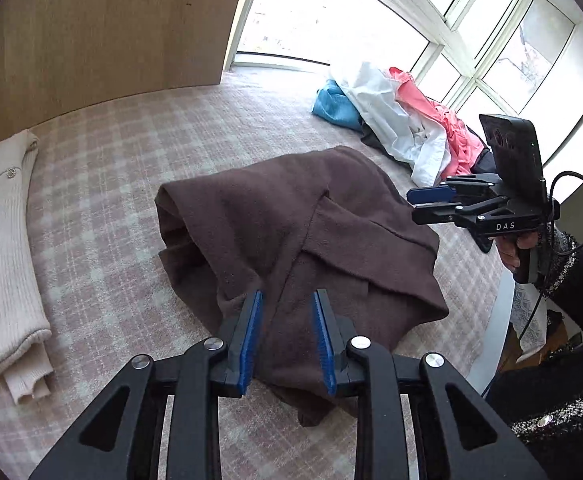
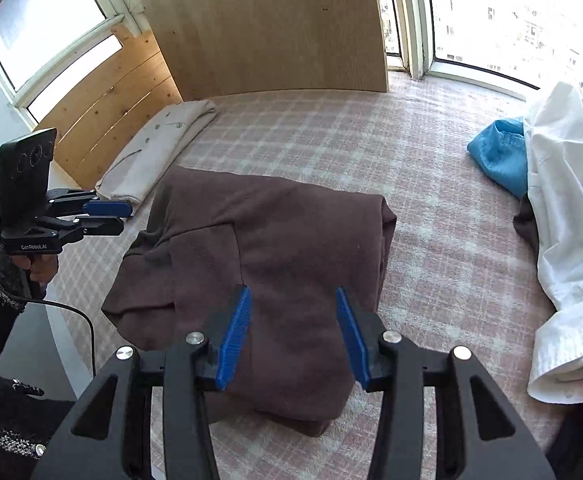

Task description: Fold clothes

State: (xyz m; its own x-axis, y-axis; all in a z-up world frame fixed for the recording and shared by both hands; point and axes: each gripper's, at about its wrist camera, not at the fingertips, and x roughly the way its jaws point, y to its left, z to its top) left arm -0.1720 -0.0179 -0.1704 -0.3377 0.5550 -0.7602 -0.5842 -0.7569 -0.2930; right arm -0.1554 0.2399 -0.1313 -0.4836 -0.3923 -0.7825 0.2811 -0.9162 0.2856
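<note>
A brown garment [image 1: 291,232] lies folded in a thick bundle on the pink plaid bed cover [image 1: 131,152]; it also fills the middle of the right wrist view [image 2: 275,248]. My left gripper [image 1: 287,300] hovers over the garment's near edge, jaws open and empty. In the right wrist view the left gripper [image 2: 125,216] is at the garment's left side. My right gripper [image 2: 291,296] is open and empty above the bundle. In the left wrist view the right gripper [image 1: 415,204] hangs at the garment's right edge.
A folded cream sweater [image 1: 3,248] lies at the left of the bed, also in the right wrist view [image 2: 159,148]. A heap of white, pink and blue clothes [image 1: 395,120] lies by the window. A wooden headboard [image 1: 103,32] stands behind.
</note>
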